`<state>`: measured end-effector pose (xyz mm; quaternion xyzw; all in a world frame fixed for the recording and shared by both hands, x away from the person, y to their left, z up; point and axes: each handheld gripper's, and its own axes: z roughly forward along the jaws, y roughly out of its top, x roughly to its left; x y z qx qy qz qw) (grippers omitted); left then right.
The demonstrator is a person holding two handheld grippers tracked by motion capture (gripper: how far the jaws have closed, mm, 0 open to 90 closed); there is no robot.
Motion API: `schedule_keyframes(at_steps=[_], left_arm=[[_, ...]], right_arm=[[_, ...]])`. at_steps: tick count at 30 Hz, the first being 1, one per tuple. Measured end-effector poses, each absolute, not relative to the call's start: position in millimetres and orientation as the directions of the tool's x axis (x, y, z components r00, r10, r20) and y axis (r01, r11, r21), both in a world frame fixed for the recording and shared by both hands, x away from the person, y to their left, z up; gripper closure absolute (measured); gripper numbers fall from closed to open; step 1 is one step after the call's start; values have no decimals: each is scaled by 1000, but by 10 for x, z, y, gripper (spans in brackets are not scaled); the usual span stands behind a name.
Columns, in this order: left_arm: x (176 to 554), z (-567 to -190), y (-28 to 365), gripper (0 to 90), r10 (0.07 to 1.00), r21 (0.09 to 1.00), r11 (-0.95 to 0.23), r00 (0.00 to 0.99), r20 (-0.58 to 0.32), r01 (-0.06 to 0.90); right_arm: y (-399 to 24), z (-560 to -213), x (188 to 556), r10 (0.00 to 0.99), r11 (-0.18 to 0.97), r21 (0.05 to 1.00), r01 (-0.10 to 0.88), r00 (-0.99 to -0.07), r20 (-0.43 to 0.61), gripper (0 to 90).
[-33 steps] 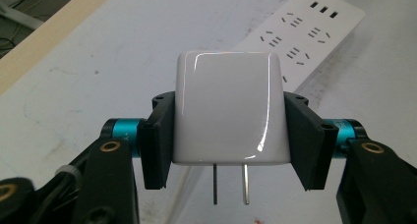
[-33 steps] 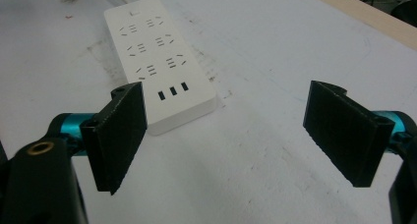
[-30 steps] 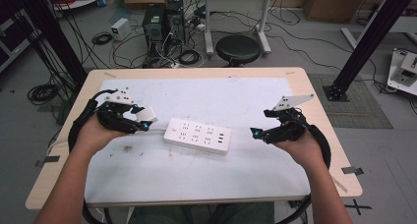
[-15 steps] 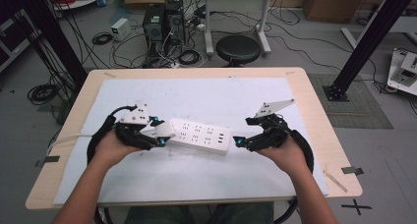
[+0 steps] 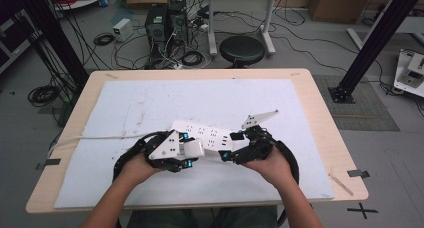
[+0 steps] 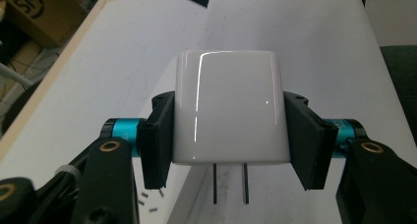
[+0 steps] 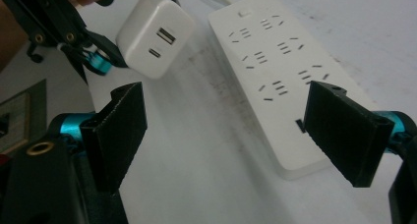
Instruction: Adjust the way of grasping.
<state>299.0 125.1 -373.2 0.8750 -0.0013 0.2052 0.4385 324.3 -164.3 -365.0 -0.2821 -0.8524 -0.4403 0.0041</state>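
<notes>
Left tool (image 6: 228, 135): your pads pinch the white USB charger (image 6: 228, 113) by its two flanks; its two flat prongs stick out bare, in no socket.
Right tool (image 7: 231, 135): jaws spread, nothing between them; its end hangs over the near end of the power strip (image 7: 280, 81), not gripping it.
Power strip: flat on the white mat (image 5: 150, 103) of the table (image 5: 320, 118), lead running off to your left.
Progress, as you can judge it: charger picked up and brought beside the strip. Left: steady the strip, line the prongs up with a two-slot outlet, press home.
</notes>
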Motion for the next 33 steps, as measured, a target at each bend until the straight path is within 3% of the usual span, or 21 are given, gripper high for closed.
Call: schedule_keyframes(at_steps=[7, 12, 24, 33], left_arm=[[2907, -3841, 1057, 426, 162, 754, -602, 884, 438, -263], [2865, -3843, 1008, 426, 160, 752, -590, 871, 465, -293], [2830, -3834, 972, 426, 175, 757, -571, 854, 491, -318], [2819, -3840, 960, 426, 187, 754, -572, 844, 503, -323]], right_arm=[[-1528, -3773, 3250, 408, 378, 748, 545, -824, 394, 171], [-1483, -3805, 3267, 393, 353, 743, 569, -810, 435, 171], [-1388, -3911, 3334, 303, 276, 716, 641, -765, 568, 349], [-1355, -3980, 3316, 294, 241, 707, 665, -745, 599, 483]])
